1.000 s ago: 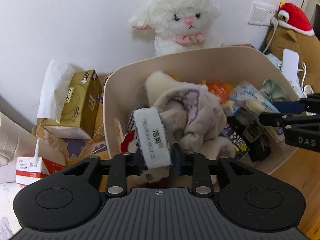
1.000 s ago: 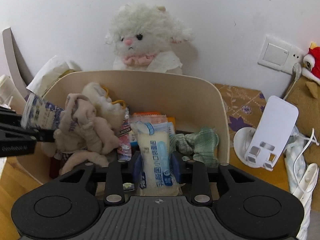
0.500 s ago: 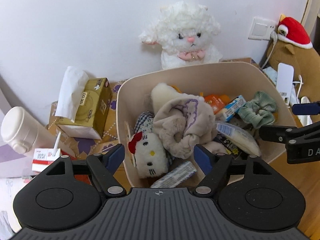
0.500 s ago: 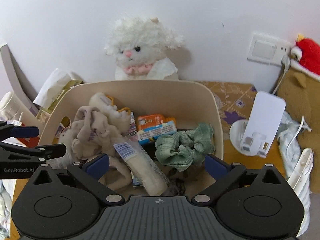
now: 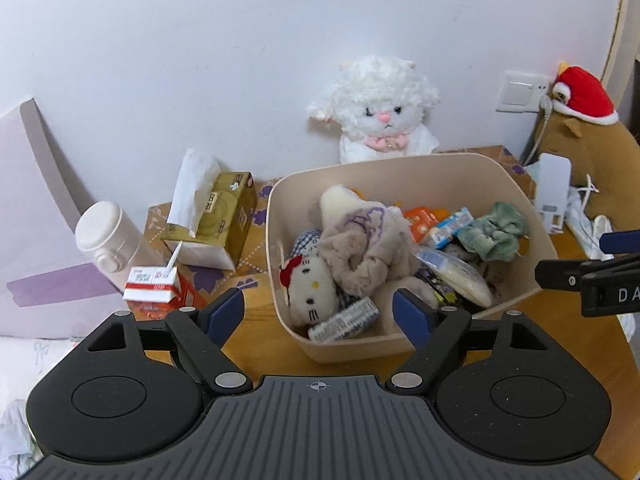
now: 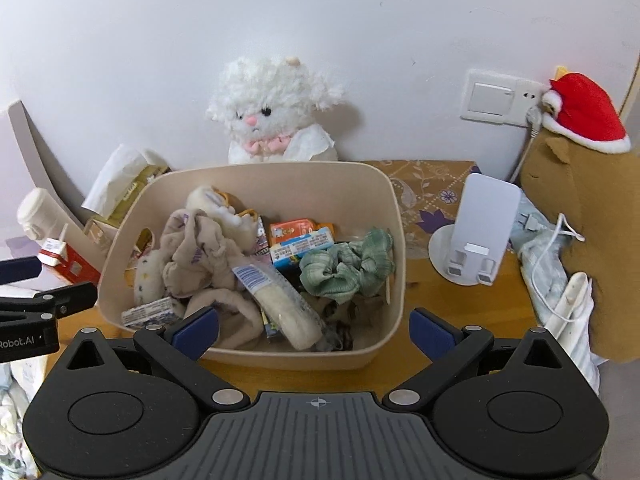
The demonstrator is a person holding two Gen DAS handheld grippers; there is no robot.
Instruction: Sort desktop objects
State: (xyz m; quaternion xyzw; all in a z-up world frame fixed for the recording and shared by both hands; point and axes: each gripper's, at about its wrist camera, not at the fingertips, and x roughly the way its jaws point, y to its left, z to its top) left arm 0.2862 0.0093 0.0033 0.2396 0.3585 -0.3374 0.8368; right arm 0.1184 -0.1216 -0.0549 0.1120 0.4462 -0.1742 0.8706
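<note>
Beige bin (image 6: 384, 216), frame centre on the wooden surface (image 6: 440, 292), holds soft cloth, a green scrunchie (image 6: 346, 266) and a slick, pliable pouch (image 6: 280, 304); grip pouch mid-body. Left tool (image 5: 318, 314) opening, right tool (image 6: 314, 330) wide; both empty.

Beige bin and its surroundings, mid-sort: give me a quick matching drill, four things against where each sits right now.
Things:
1. green scrunchie
2. white lamb plush
3. white phone stand
4. gold tissue box

Places:
A. against the wall behind the beige bin
B. on the desk right of the bin
C. inside the bin
D. on the desk left of the bin

Pairs: 1-C, 2-A, 3-B, 4-D
</note>
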